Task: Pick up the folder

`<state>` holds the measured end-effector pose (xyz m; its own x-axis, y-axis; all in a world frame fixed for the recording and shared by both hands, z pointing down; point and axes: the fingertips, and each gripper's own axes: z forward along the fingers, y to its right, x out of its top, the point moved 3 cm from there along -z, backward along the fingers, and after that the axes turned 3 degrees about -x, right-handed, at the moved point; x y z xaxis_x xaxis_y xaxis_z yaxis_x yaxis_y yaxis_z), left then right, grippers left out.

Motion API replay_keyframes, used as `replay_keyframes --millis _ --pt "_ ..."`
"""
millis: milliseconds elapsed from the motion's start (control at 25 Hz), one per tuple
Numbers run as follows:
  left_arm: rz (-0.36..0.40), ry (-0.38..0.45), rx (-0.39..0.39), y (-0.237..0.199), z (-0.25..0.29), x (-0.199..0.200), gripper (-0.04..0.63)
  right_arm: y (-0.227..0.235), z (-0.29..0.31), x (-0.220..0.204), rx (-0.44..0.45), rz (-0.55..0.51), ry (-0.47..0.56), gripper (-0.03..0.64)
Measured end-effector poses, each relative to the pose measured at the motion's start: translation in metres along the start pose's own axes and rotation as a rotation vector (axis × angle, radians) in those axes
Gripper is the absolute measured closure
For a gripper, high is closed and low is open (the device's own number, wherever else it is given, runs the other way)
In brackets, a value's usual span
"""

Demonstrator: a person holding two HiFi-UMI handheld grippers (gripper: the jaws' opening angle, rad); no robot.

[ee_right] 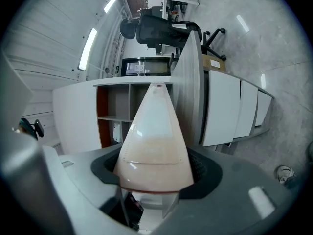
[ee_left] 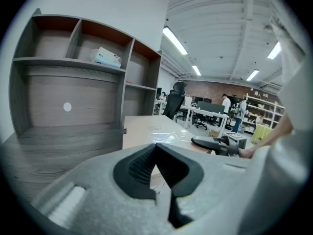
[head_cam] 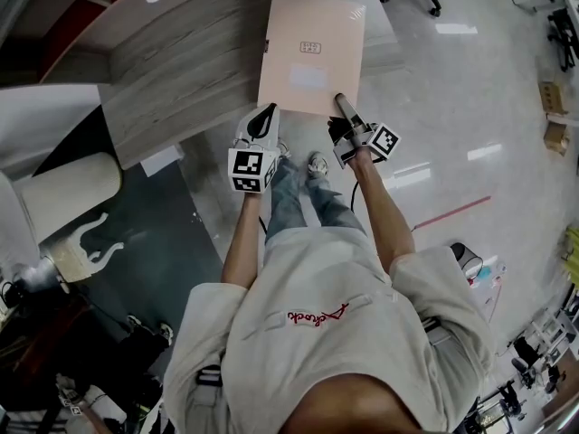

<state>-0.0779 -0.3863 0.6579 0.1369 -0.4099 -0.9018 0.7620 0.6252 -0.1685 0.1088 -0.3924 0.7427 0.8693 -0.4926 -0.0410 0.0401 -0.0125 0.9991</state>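
The folder [head_cam: 312,52] lies flat and broadside to us over the end of the wood-grain bench [head_cam: 163,80], its near edge hanging out above the floor [head_cam: 452,107]; the right tongs [head_cam: 342,102] hold that near edge, and in the right gripper view the folder [ee_right: 155,131] fills the gap between the two dark pads, so these tongs [ee_right: 156,171] stand wide but are clamped on it; the left tongs [head_cam: 267,114] sit just beside the near left corner, drawn narrow with their tips meeting [ee_left: 156,148] and nothing between them.

We judge the risk to be the one-sided grip; held by a single edge, the long sheet could sag, twist in the pads or slide out, and its far end could drag or catch on the bench.

We cannot tell whether the folder is clear of the bench or resting on it; its underside and the lower right pad are hidden in the head view; the small label is too fine to read.
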Motion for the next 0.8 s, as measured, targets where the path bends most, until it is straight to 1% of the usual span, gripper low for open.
replay_keyframes --millis 280,520,800 --pt "0.026 0.041 0.015 0.004 -0.012 0.020 0.597 -0.026 -0.003 -0.008 0.049 -0.003 -0.023 0.319" --pt "0.047 0.084 0.044 0.006 -0.030 0.040 0.597 -0.048 -0.013 -0.011 0.088 0.007 -0.014 0.321" --pt "0.073 0.137 0.077 0.001 -0.046 0.053 0.597 -0.064 -0.017 -0.016 0.123 -0.012 -0.018 0.321"
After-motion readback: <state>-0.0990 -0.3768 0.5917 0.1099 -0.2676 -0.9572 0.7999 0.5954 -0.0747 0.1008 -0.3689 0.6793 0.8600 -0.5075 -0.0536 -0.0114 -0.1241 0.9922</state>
